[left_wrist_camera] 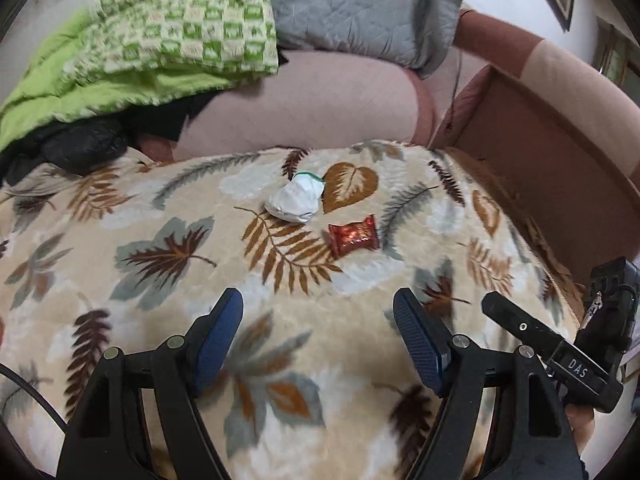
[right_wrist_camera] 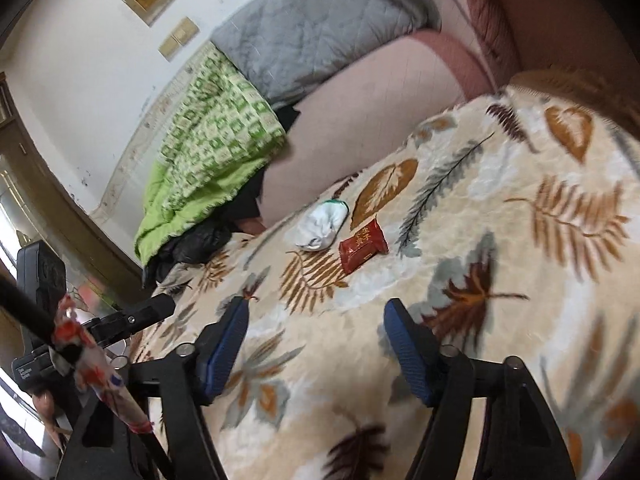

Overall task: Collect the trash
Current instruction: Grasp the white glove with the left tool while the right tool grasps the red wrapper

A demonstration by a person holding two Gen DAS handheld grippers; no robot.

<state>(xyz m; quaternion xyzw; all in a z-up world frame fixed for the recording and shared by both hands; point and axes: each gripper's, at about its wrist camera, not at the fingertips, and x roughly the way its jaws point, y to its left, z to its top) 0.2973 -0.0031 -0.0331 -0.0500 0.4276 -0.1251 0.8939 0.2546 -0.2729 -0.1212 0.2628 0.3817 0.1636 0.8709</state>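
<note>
both jaws gape empty; "das" marks the right gripper point(left_wrist_camera: 576, 368) beside red wrapper point(left_wrist_camera: 354, 236).

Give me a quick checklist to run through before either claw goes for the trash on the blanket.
1. Left claw open: ok, fingers spread wide, nothing between them.
2. Right claw open: ok, also spread and empty.
3. Trash in view: ok, a red wrapper and a white wad lie side by side on the blanket.
4. Path clear: ok, only bare blanket between each claw and the two pieces.
5. Pieces separate enough to pick singly: cannot tell, they sit very close; contact is unclear.
6. Somewhere to drop the trash: cannot tell, no bin shows; a black bag lies by the green quilt, its use unclear.
</note>
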